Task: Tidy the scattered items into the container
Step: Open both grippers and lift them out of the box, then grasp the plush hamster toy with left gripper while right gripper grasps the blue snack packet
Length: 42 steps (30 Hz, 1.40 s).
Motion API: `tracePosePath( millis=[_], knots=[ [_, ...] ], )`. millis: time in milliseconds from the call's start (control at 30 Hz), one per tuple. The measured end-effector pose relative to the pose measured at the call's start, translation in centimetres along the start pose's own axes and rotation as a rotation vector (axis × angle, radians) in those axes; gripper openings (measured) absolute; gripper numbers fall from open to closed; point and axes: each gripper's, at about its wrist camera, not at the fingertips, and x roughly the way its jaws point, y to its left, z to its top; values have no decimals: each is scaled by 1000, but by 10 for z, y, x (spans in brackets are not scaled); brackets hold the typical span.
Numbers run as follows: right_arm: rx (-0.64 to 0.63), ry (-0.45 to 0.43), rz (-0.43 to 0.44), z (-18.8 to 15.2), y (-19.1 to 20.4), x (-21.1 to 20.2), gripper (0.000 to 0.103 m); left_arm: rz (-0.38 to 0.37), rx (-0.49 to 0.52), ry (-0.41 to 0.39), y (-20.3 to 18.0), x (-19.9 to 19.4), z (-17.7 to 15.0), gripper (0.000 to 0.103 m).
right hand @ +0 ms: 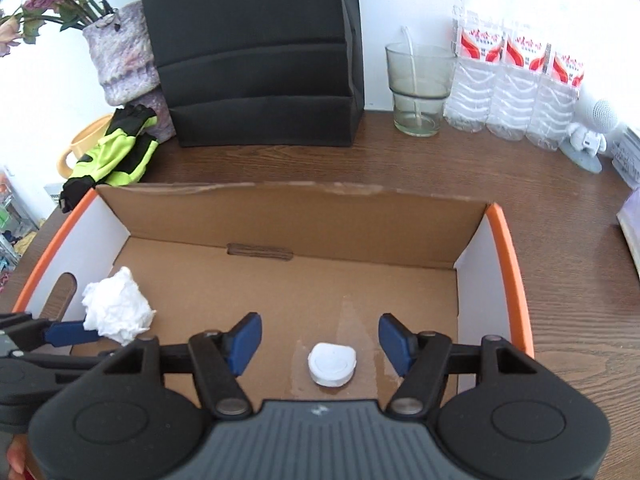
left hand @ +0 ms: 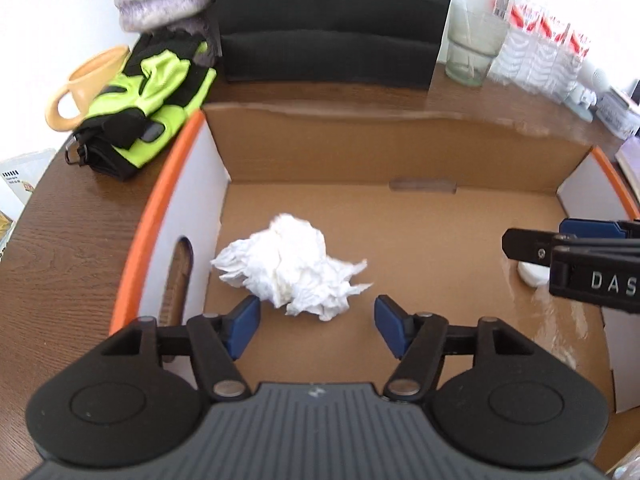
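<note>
Crumpled white tissue point(left hand: 294, 266) lies on the floor of the orange-rimmed brown cardboard box point(left hand: 360, 152) in your left wrist view, just beyond your left gripper point(left hand: 317, 326), whose blue pads are spread wide and hold nothing. Your right gripper point(left hand: 560, 246) reaches in from the right. In the right wrist view your right gripper point(right hand: 320, 338) is equally wide and empty, a small round white cap point(right hand: 332, 364) between its fingers on the near box floor; the tissue sits at the left wall.

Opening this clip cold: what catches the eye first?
The open cardboard box with orange rims fills both views. On its floor lie a crumpled white tissue near the left wall and a small white cap toward the right. The left gripper and right gripper hang open, each over one item.
</note>
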Motion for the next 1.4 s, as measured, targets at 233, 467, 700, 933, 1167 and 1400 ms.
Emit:
tracePosePath(
  millis=[233,467,700,933,1167,1400],
  knots=[
    [-81,-230,64,-13,18,-104,92,-67,5,-295,13,-107,-1,103],
    [-170,-354,72,-101,30,-204,103,-83,-37,-447,40,-198,-79,103],
    [-207,-306,8,-216,38,-228,103,-55,-63,-376,57,-209,-191,103],
    [-62,-228,51,-275,46,-226,103,-57,-179,-270,75,-197,-257,103],
    [-74,-229,10,-271,55,-216,101,-47,-163,-287,75,-196,-256,103],
    [-112,-218,-45,-262,51,-204,98,-48,-215,-253,88,-185,-238,103]
  ],
)
